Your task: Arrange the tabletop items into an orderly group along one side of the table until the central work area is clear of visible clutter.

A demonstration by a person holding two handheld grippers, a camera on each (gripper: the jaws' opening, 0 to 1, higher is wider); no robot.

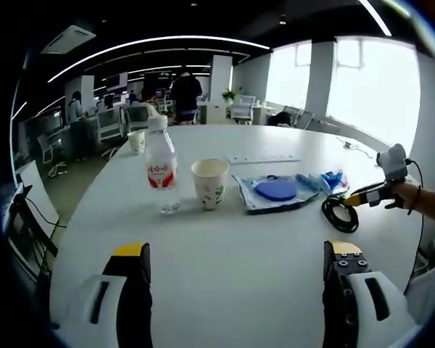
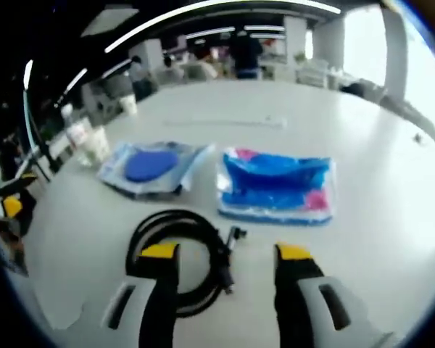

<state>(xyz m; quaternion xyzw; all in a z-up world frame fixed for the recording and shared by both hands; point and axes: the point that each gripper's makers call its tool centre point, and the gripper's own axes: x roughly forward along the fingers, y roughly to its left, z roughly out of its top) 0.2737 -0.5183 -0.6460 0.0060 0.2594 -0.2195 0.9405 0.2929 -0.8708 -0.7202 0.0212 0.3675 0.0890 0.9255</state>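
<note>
Resting on: one white round table [image 1: 225, 246] held every item, and the places below were taken from the paper cup.
Paper cups: two were counted; one printed paper cup [image 1: 209, 183] stood upright near the table's middle, and a second cup [image 1: 136, 140] stood well beyond it at the far edge.
Bottles: one clear water bottle [image 1: 160, 166] with a red label and white cap stood upright just beside the paper cup, on its left in the left gripper view.
Packets: two were counted; a clear packet with a blue disc [image 1: 277, 191] lay flat just to the paper cup's right, and a blue-and-pink packet [image 2: 277, 187] lay past that one, farther from the cup.
Cables: one black coiled cable [image 2: 180, 254] lay on the table beyond both packets from the cup, nearer the table's edge.
White strip: one thin flat strip [image 1: 263, 158] lay behind the paper cup, toward the far side.
Left gripper: the left gripper [image 1: 243, 279] hovered over bare table on the near side of the paper cup, jaws spread wide, holding nothing.
Right gripper: the right gripper [image 2: 226, 261] sat low over the cable, jaws parted, the left jaw over the coil and nothing clamped; in the left gripper view it showed at the coil, held by a hand [image 1: 404, 194].
Background: an open office with desks, chairs and several people stood behind the table.
</note>
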